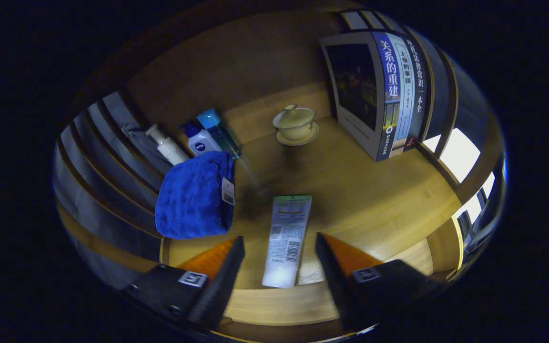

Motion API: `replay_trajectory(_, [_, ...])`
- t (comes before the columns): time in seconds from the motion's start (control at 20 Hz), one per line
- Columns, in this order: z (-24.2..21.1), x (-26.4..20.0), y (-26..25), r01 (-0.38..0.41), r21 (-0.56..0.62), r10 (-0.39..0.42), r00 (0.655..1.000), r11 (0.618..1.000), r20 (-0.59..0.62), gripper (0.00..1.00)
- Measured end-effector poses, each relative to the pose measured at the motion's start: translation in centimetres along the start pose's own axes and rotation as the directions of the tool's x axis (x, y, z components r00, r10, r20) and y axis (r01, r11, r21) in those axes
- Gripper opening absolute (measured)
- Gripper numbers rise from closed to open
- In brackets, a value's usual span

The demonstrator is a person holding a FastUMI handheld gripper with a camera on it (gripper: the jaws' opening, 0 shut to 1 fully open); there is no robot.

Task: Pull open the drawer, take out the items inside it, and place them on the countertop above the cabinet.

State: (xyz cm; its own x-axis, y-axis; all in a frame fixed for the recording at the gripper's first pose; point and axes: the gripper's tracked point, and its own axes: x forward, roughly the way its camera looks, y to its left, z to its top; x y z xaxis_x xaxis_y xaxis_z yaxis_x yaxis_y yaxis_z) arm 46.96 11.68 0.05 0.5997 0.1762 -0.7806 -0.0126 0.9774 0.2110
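Observation:
A white squeeze tube (286, 238) with a green end lies flat on the wooden countertop (374, 200), pointing away from me. My gripper (279, 240) is open, with the tube's near half between the fingers. A gap shows on each side of the tube, so neither finger presses on it. A folded blue towel (193, 197) with a tag lies just left of the tube, beyond the left finger.
Behind the towel stand a white pump bottle (167, 147), a blue-capped white bottle (200, 140) and a teal bottle (219, 133). A lidded tea bowl on a saucer (296, 125) sits further back. Upright books (379, 95) stand at the back right. Slatted walls flank both sides.

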Motion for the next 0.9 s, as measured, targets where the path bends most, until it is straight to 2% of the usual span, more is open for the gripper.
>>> replay_trajectory(0.1, [0.3, -1.6, -0.3, 0.007, -0.028, -0.005, 0.998, 1.0, 0.063, 0.99])
replay_trajectory(0.3, [0.8, -5.8, 0.0, -0.013, -0.092, 0.033, 0.975, 0.996, 0.222, 0.99])
replay_trajectory(0.6, [-1.1, -14.0, 0.7, -0.022, -0.177, 0.098, 0.895, 0.984, 0.435, 0.99])
replay_trajectory(0.75, [-3.1, -17.6, 0.0, -0.026, -0.16, 0.101, 0.871, 0.987, 0.481, 0.98])
replay_trajectory(0.9, [-4.3, -20.9, -1.6, 0.027, -0.154, 0.062, 0.837, 0.988, 0.543, 0.98])
